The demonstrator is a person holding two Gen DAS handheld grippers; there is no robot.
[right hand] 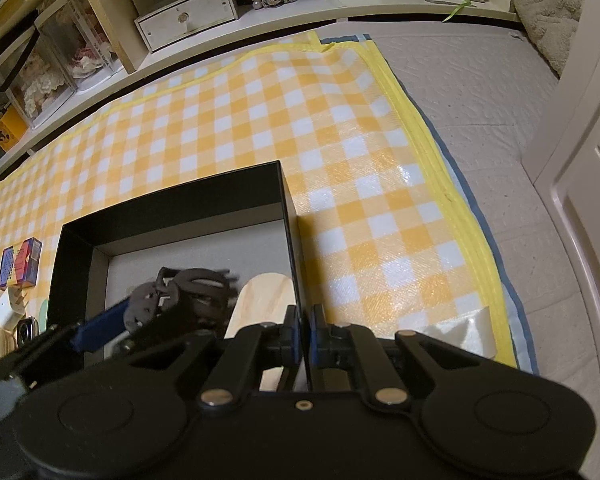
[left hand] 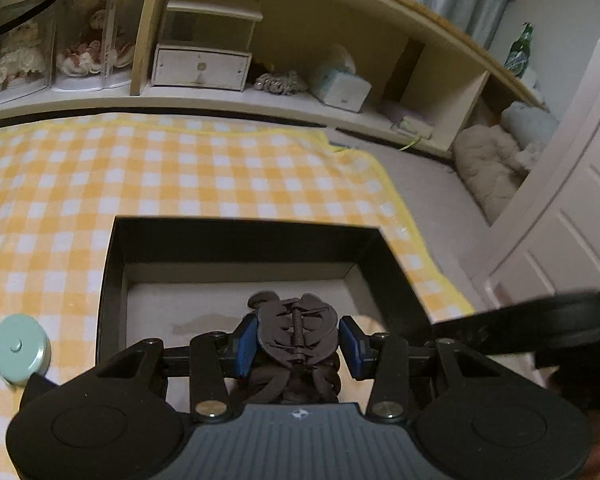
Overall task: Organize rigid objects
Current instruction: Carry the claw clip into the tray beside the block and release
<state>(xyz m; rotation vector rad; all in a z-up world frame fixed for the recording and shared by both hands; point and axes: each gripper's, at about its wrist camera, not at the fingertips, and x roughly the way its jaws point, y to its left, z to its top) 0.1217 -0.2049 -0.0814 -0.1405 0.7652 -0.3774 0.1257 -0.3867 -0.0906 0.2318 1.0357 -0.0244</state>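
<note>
A black hair claw clip (left hand: pixel 296 332) is pinched between the blue pads of my left gripper (left hand: pixel 298 342), which is shut on it. The clip hangs just over the pale floor of an open black box (left hand: pixel 244 236) on the checked mat. The right wrist view shows the same clip (right hand: pixel 188 292) inside the box (right hand: pixel 172 200), with one blue left finger (right hand: pixel 100 326) beside it. My right gripper (right hand: pixel 305 332) is shut on the box's thin right wall. A light wooden piece (right hand: pixel 260 300) lies in the box next to that wall.
A mint round tin (left hand: pixel 18 348) and a colourful card box (right hand: pixel 20 266) lie on the yellow checked mat (right hand: pixel 340 120) left of the box, with small items near them. Low shelves (left hand: pixel 260 96) run along the back. A white door (right hand: pixel 580 200) stands at the right.
</note>
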